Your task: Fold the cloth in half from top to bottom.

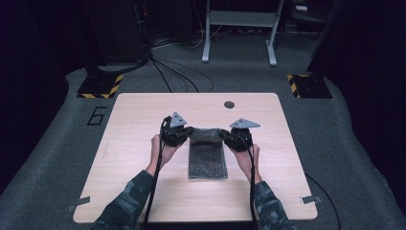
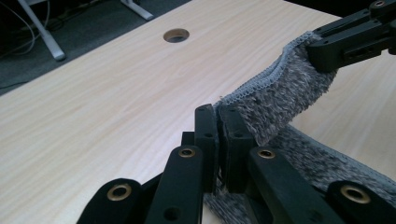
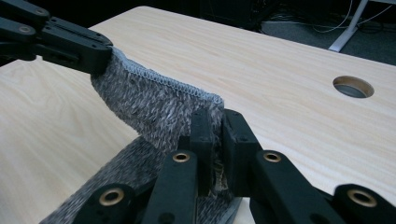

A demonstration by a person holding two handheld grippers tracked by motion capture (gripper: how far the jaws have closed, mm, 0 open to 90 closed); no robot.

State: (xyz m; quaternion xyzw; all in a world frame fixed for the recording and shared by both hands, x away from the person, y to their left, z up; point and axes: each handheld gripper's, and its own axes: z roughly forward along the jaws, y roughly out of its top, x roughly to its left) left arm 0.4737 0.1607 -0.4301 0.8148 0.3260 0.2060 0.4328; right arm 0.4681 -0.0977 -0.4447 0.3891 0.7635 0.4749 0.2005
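While gripped, towel, table, hole

Fuzzy cloth on smooth wood

Grey, rough-napped knitted towel with stitched hem; pale, matt wood-grain tabletop; matt black plastic gripper jaws with brass-coloured rivets; grey carpeted floor.

1. The high view looks forward and down from above the person's side, taking in the whole table, both forearms and the floor beyond.
2. The left gripper view sits low and close behind the left gripper, facing across the tabletop toward the hole and the right gripper.
3. The right gripper view sits equally close behind its own jaws, facing the left gripper.
4. All three share the towel, hole and tabletop.
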